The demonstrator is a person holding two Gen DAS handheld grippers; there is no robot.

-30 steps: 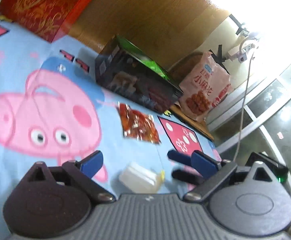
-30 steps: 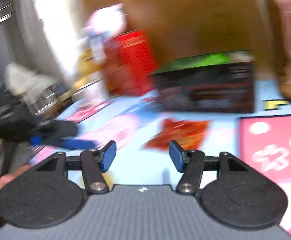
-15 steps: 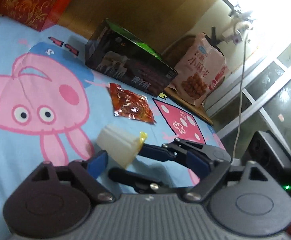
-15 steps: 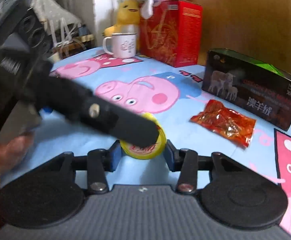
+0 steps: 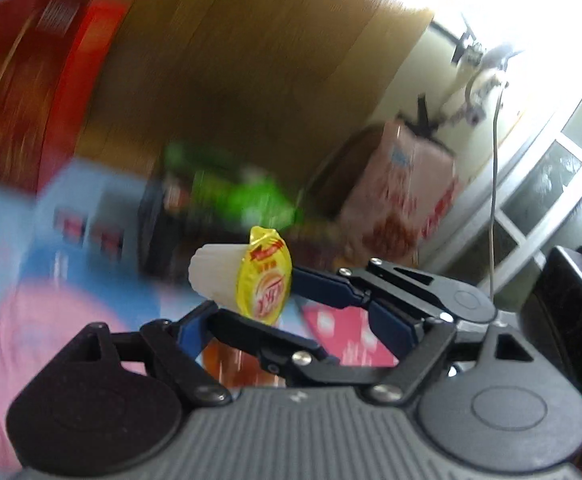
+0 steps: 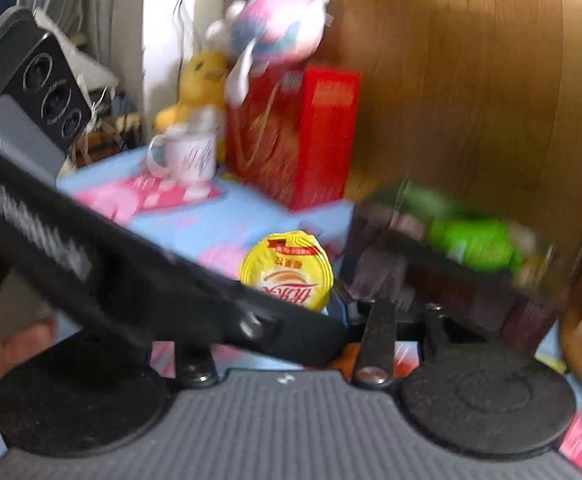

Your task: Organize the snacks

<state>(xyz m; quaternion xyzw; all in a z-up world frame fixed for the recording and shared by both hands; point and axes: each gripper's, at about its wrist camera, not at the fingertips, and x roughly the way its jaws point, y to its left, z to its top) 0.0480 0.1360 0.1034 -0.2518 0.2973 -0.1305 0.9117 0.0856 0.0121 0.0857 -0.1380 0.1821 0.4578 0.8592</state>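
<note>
A small jelly cup (image 5: 247, 280) with a white body and a yellow foil lid (image 6: 287, 272) is held off the bed. My right gripper (image 5: 287, 300) is shut on it, reaching across in front of my left gripper (image 5: 291, 332), whose blue pads stand apart and hold nothing. In the right wrist view the left gripper's black body (image 6: 91, 264) crosses the foreground and hides the right gripper's left finger. A dark open box with a green inside (image 6: 451, 264) lies ahead on the bed. An orange-red snack packet (image 5: 231, 364) lies below the grippers.
A blue cartoon-pig blanket (image 6: 195, 216) covers the bed. A red gift box (image 6: 295, 132), a white mug (image 6: 191, 156), a yellow duck toy (image 6: 195, 84) and a plush toy stand at the back. A pink snack bag (image 5: 407, 196) leans by the wooden wall. Both views are motion-blurred.
My right gripper closed on the jelly cup and lifted it off the blanket. Both grippers rose and tilted up; the cup's lid now faces the right camera higher up.
</note>
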